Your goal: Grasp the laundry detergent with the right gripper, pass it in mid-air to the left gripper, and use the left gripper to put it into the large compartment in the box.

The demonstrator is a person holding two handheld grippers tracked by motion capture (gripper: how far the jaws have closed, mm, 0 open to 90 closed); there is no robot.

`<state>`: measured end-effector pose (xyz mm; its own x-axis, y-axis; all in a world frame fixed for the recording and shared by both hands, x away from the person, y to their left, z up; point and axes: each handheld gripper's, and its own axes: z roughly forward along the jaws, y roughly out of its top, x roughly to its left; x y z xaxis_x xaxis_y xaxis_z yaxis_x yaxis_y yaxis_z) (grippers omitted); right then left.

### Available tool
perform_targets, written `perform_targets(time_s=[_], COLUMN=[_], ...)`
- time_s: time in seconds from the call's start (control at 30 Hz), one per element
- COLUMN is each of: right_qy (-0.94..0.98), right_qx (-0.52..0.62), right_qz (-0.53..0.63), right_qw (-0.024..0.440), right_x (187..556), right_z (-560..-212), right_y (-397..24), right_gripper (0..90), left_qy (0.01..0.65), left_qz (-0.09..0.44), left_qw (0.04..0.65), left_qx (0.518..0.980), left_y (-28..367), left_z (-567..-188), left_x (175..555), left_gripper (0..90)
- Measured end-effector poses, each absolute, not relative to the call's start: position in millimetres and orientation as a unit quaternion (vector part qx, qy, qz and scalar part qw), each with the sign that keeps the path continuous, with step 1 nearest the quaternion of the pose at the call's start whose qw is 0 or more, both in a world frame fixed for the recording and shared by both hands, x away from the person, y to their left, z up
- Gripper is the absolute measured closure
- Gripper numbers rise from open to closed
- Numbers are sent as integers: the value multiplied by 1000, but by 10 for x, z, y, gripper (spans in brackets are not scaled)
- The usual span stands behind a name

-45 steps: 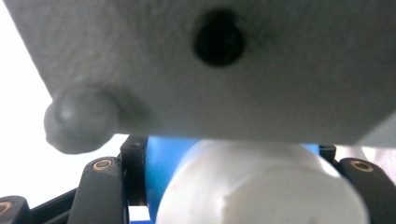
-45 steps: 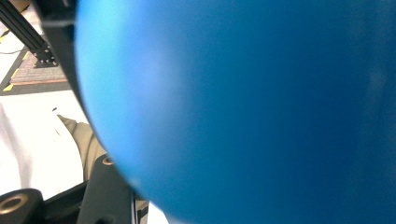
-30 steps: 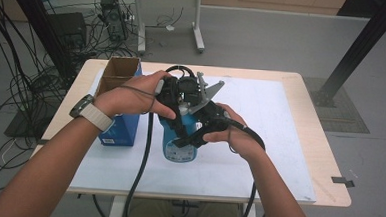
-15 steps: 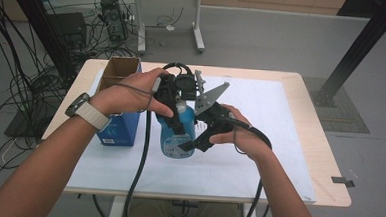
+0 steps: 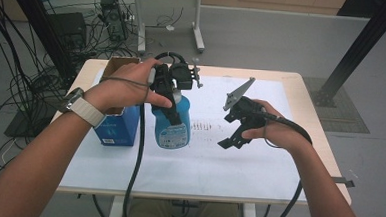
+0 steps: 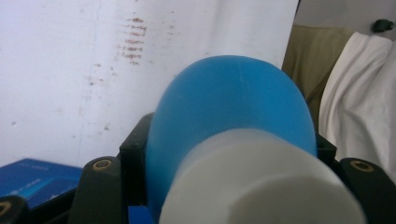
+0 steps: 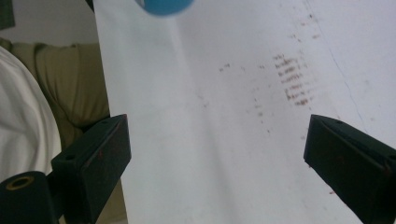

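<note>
A blue bottle (image 5: pixel 174 125) with a white cap stands upright on the white sheet, left of the middle. My left gripper (image 5: pixel 171 105) comes down over its top and is shut on it. In the left gripper view the blue body (image 6: pixel 233 102) and the white cap (image 6: pixel 261 182) sit between the black jaws. My right gripper (image 5: pixel 228 130) hovers to the right of the bottle, apart from it. Its jaws have just been opening and stand wide with nothing between them (image 7: pixel 219 144). A sliver of the bottle (image 7: pixel 163 5) shows at the top edge.
A blue carton (image 5: pixel 115 127) stands just left of the bottle, with an open cardboard box (image 5: pixel 118 64) behind it. The white sheet (image 5: pixel 258 167) covers most of the wooden table (image 5: pixel 323 160) and has faint brown marks (image 5: pixel 205 125). The person's lap lies beyond the near edge.
My right gripper has let go of the bottle, opened wide and moved away to the right. The left gripper and the bottle have stayed put.
</note>
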<state>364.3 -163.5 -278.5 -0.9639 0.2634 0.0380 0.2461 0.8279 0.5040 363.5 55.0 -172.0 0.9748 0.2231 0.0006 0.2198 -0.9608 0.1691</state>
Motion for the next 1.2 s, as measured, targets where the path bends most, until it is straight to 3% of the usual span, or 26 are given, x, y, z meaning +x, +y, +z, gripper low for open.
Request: perform_targets(time_s=[0.43, 1.2], right_qy=[962, 971], right_qx=[161, 147], right_qz=[217, 181], right_qw=[32, 43], right_x=[3719, 3789], right_z=[-2677, -2588], right_y=[-1908, -1983], right_gripper=[79, 95], left_qy=[201, 340], left_qz=[24, 47], left_qw=[58, 57], left_qx=[978, 938], left_y=[595, 677], left_z=[-1532, -1179], left_x=[3712, 3854], left_gripper=[381, 381])
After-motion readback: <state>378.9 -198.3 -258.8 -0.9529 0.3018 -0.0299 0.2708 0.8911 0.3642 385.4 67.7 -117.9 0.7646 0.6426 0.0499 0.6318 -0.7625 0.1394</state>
